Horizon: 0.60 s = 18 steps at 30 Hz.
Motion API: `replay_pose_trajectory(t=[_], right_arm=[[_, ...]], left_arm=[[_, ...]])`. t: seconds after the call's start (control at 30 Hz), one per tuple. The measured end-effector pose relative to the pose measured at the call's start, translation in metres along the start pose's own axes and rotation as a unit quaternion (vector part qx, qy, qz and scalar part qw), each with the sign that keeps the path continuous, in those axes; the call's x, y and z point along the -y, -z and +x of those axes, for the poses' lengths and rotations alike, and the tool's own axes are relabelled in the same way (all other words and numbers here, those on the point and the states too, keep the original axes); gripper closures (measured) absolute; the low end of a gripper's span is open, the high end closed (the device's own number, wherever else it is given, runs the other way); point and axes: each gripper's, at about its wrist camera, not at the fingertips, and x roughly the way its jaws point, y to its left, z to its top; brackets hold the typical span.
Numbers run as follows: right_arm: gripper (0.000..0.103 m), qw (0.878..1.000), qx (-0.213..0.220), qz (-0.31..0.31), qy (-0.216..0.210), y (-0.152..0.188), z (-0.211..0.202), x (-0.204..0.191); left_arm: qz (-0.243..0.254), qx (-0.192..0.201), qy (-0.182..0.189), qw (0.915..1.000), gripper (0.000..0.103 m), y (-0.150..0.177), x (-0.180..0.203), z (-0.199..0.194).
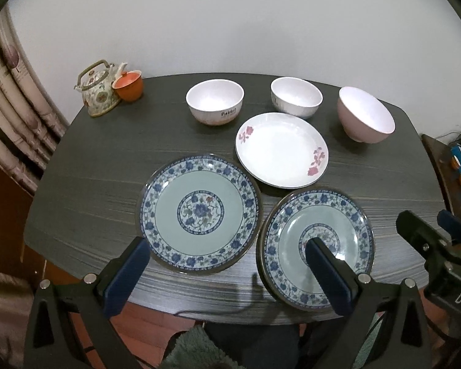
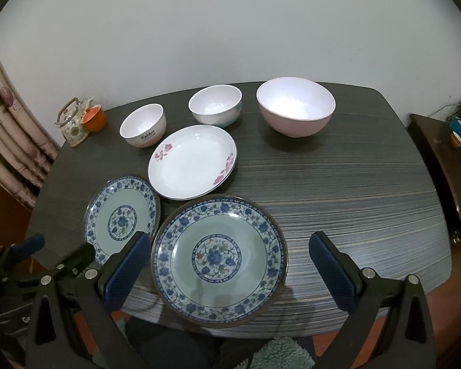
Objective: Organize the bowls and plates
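Two blue-flowered plates lie side by side at the table's near edge, the left one and the right one. Behind them lies a white plate with pink flowers. Along the back stand a white lettered bowl, a second white bowl and a larger pink bowl. My left gripper hovers open near the front edge, between the blue plates. My right gripper is open above the right blue plate, holding nothing.
A dark wood-grain table carries a floral teapot and an orange cup at its back left corner. A curtain hangs at the left. A low side shelf with a blue box stands at the right.
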Motion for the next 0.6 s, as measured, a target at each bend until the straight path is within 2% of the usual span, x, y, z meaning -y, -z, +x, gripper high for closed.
replay_pose_trajectory(t=[0.6], right_arm=[[0.001, 1.000, 0.013, 0.001, 0.007, -0.017, -0.012, 0.000]], left_arm=[[0.018, 0.001, 0.003, 0.9998, 0.000, -0.020, 0.008, -0.015]])
